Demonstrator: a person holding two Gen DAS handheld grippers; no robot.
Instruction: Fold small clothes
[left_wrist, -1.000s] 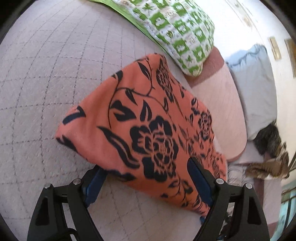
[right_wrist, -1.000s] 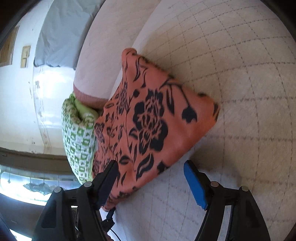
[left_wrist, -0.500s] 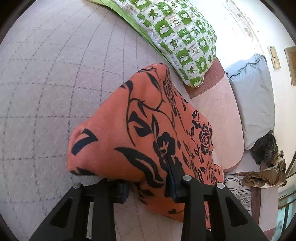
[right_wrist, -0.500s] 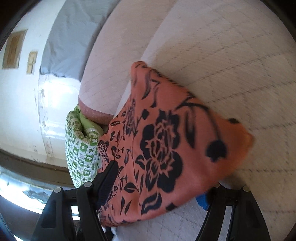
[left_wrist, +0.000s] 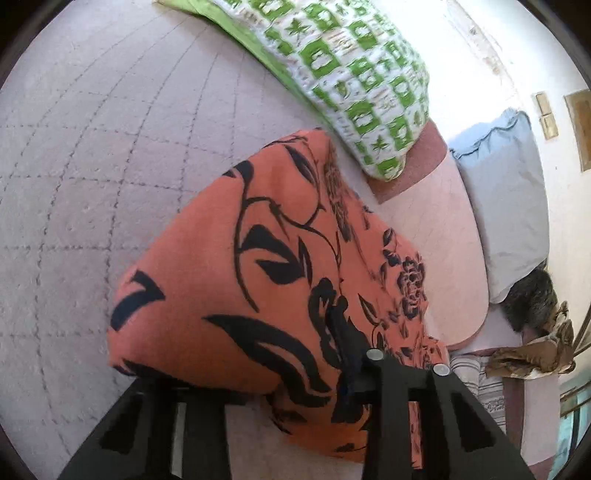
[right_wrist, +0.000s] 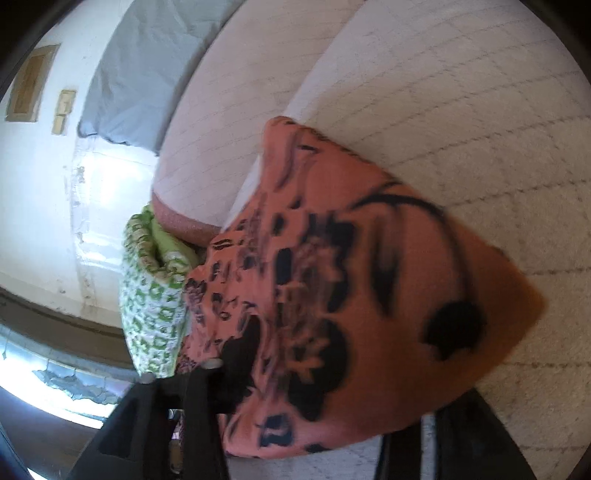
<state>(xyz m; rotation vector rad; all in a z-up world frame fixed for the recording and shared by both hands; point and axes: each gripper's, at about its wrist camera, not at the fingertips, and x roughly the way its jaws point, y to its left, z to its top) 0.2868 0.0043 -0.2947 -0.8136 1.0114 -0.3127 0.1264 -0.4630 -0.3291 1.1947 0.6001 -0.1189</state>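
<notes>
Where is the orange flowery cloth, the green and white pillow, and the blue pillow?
orange flowery cloth (left_wrist: 258, 280), left wrist view, on its raised top face.
green and white pillow (left_wrist: 354, 74), left wrist view, on the middle of its patterned cover.
blue pillow (left_wrist: 506, 199), left wrist view, on its flat front.

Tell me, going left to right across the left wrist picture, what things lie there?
Pale quilted bedcover → orange cloth with black flowers → green-and-white patterned pillow → light blue pillow
</notes>
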